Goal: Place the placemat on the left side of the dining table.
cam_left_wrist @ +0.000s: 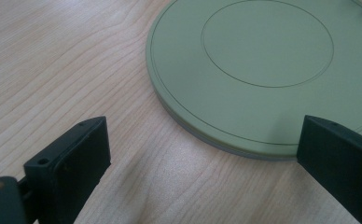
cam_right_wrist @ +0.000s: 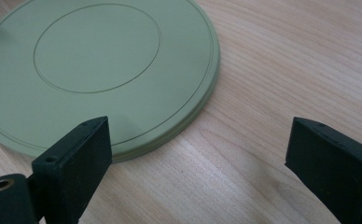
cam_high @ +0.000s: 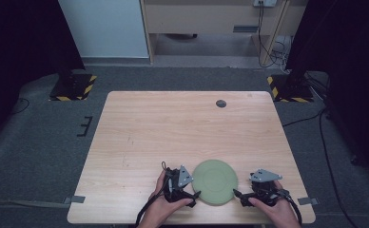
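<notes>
Two hands at the near edge of a pale wooden table (cam_high: 140,128) each hold a black claw. Between them lies a flat, round, sage-green plate (cam_high: 215,182), upside down. Left claw (cam_high: 195,194) and right claw (cam_high: 237,194) flank its rim, both wide open and holding nothing. Risk: the low, thin rim may slip from a shallow grip, or the plate may skid.

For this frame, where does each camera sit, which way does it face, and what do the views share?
High view: above the near table edge, looking forward and down; both hands, the left gripper and right gripper flank the green disc.
Left gripper view: low, along its open jaws at the disc's rim.
Right gripper view: the same, from the opposite side.
Shared: the disc and the wooden table.
</notes>
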### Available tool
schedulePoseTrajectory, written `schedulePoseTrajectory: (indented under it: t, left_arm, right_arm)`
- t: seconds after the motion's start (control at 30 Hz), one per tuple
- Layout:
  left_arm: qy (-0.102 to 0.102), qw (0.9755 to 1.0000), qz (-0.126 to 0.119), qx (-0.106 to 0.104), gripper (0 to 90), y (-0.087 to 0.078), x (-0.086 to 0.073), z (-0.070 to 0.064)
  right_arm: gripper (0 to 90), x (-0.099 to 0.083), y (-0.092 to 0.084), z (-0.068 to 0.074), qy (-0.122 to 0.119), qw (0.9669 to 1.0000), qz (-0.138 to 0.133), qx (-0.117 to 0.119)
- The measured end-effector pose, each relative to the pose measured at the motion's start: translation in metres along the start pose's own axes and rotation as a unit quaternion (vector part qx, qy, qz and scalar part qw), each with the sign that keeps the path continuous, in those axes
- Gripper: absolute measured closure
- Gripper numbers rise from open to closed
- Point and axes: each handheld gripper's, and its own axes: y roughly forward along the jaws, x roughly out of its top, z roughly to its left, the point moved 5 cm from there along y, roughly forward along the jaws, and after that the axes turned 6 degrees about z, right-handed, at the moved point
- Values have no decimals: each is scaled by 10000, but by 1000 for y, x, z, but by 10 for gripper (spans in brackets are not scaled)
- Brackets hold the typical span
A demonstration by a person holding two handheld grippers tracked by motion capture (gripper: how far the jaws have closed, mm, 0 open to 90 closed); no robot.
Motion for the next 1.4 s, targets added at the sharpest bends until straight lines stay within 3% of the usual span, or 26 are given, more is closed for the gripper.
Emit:
schedulePoseTrajectory:
  t: [0.17, 0.27, 0.37, 0.5, 0.8, 1.23, 1.33, 1.4]
  left_arm:
    - [-37, 10000, -3, 44, 17, 0, 0, 2]
    - [-138, 9998, 12, -116, 25, 0, -1, 1]
    - [-115, 9998, 44, -136, 8, 2, -2, 1]
    - [-86, 9999, 63, -115, 0, 2, -2, 1]
    - [-187, 9997, 68, -122, 0, 4, 0, 3]
    - [-237, 9997, 70, 57, 0, 9, 5, 11]
    - [-247, 9996, 54, 81, 0, 9, 6, 11]
    - [-187, 9998, 43, 93, 10, 8, 6, 10]
  right_arm:
    - [76, 0, 0, 0, 0, 10000, 7, 21]
    - [81, -1, -1, 0, -38, 9999, 25, 109]
    - [78, -1, -1, 0, -48, 9999, 38, 107]
    - [31, -2, 2, 0, -26, 10000, 81, 22]
    - [32, 1, 4, -1, 14, 9998, 67, -201]
    - [27, 5, 7, -4, 198, 9986, 19, -496]
    - [43, 5, 6, -4, 198, 9984, -6, -530]
    - [50, 6, 5, -3, 186, 9989, -53, -427]
